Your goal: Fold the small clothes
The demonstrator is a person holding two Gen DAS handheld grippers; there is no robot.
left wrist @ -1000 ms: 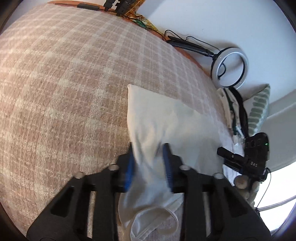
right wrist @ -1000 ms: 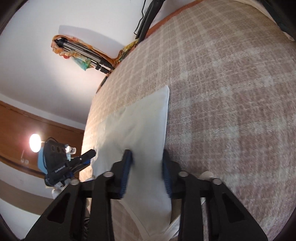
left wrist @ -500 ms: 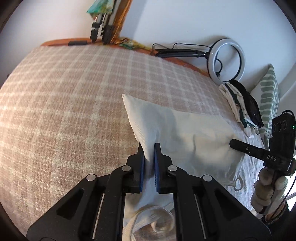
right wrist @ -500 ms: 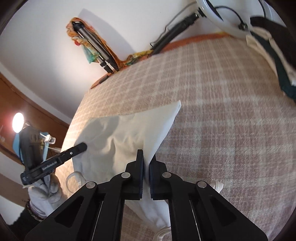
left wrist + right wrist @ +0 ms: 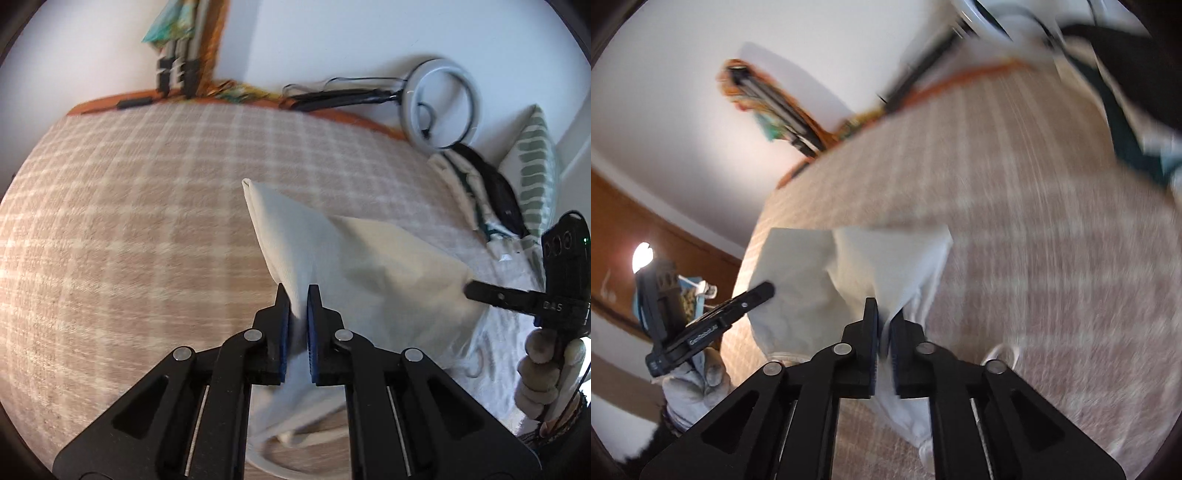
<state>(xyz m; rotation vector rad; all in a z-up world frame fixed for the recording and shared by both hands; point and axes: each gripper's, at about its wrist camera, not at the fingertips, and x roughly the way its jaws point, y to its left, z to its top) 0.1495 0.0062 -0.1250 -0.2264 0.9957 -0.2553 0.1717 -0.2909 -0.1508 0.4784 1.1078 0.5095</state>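
A small white garment (image 5: pixel 369 266) lies on a beige checked bed cover (image 5: pixel 129 221). My left gripper (image 5: pixel 298 295) is shut on the garment's near left edge and holds it raised. My right gripper (image 5: pixel 882 314) is shut on the garment's near right edge (image 5: pixel 905 266), also raised. The cloth hangs between both grippers, its far end resting on the cover. White drawstrings (image 5: pixel 295 435) dangle below. The right gripper shows in the left wrist view (image 5: pixel 469 286), the left gripper in the right wrist view (image 5: pixel 768 290).
A ring light (image 5: pixel 443 107) and a folded tripod (image 5: pixel 177 70) lean at the wall behind the bed. A pile of clothes (image 5: pixel 480 192) and a green patterned pillow (image 5: pixel 535 166) lie at the right. A wooden panel with a lamp (image 5: pixel 642 254) is at the left.
Both grippers closed on the garment's near edge and lifted it up off the cover. The right wrist view is now blurred by motion.
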